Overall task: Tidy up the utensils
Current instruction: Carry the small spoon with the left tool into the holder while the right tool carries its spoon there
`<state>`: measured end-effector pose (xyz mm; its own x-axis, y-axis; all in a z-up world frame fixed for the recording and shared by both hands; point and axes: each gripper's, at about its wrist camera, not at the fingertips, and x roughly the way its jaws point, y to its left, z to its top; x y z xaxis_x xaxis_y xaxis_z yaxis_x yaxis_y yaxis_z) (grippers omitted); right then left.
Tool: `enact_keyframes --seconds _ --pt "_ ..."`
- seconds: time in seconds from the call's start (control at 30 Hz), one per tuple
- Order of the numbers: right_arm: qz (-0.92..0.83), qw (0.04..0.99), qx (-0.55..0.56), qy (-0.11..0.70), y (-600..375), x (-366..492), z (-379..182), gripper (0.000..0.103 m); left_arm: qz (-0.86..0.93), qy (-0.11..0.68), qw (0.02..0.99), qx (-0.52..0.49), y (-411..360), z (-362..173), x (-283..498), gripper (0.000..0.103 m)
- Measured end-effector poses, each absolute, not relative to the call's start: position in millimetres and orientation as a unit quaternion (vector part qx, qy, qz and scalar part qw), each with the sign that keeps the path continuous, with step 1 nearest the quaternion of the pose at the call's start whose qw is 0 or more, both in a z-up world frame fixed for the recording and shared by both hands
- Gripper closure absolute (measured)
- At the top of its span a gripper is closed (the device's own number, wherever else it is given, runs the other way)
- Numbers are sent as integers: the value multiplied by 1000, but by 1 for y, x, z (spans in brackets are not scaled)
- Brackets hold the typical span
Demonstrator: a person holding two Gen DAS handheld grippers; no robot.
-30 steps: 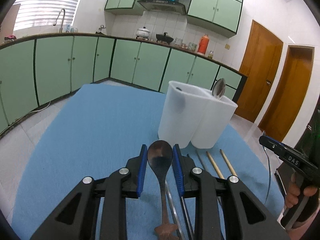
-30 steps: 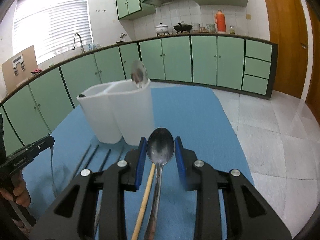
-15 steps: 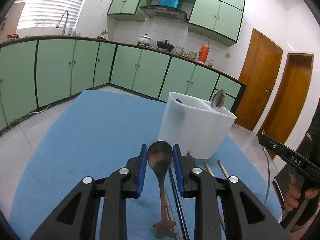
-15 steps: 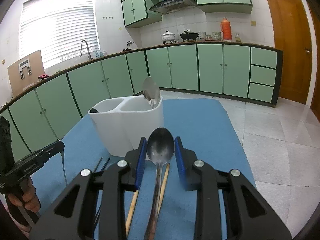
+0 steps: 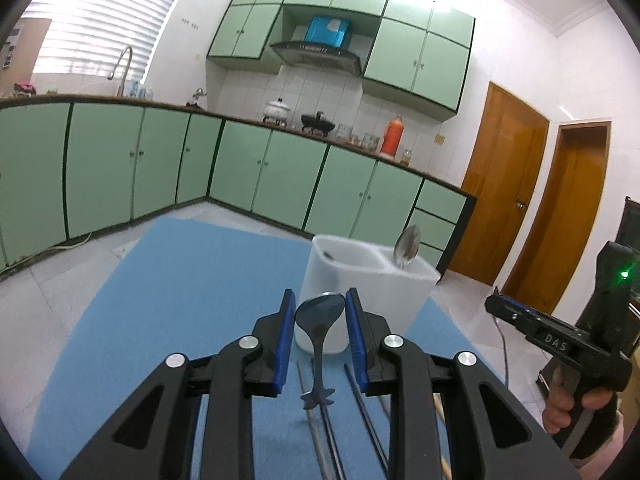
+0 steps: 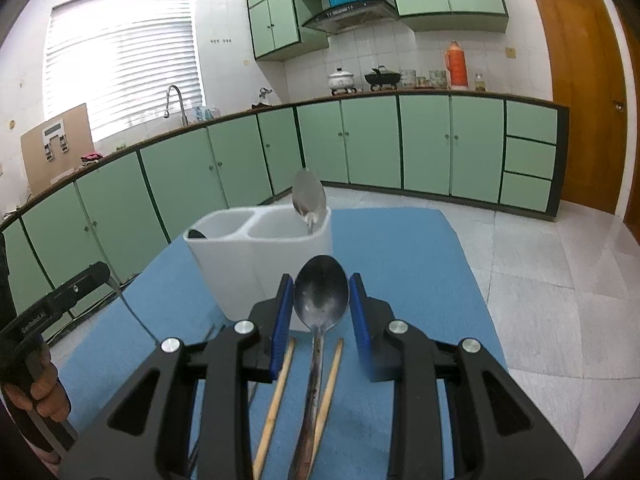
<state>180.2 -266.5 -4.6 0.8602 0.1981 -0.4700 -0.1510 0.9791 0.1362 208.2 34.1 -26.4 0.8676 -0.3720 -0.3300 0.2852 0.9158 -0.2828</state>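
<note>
My left gripper is shut on the bowl of a steel spoon, whose handle hangs down clear of the blue mat. Just ahead stands the white two-compartment holder, with a spoon upright in its right compartment and a dark utensil tip in the left one. My right gripper is shut on the bowl of a second steel spoon, short of the holder. Its handle runs back between two wooden chopsticks on the mat.
Dark chopsticks lie on the mat under my left gripper. A hand holds the right gripper's grip at the right edge. The mat's edges drop to a tiled floor. Green cabinets line the far walls.
My left gripper has risen and tipped upward, lifting its spoon off the mat. The right gripper has tipped up slightly and still grips its spoon.
</note>
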Motion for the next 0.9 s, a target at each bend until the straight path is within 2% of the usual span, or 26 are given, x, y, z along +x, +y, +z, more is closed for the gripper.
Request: enact_keyframes --seconds 0.37,0.73,0.9 --pt "103 971 39 213 -262 186 24 76 -177 160 965 -113 29 2 210 78" --pt "125 982 49 132 -259 227 82 76 -195 83 972 -101 15 73 228 78" --pt "109 989 49 92 -259 259 94 76 -196 73 975 -80 -4 86 254 78"
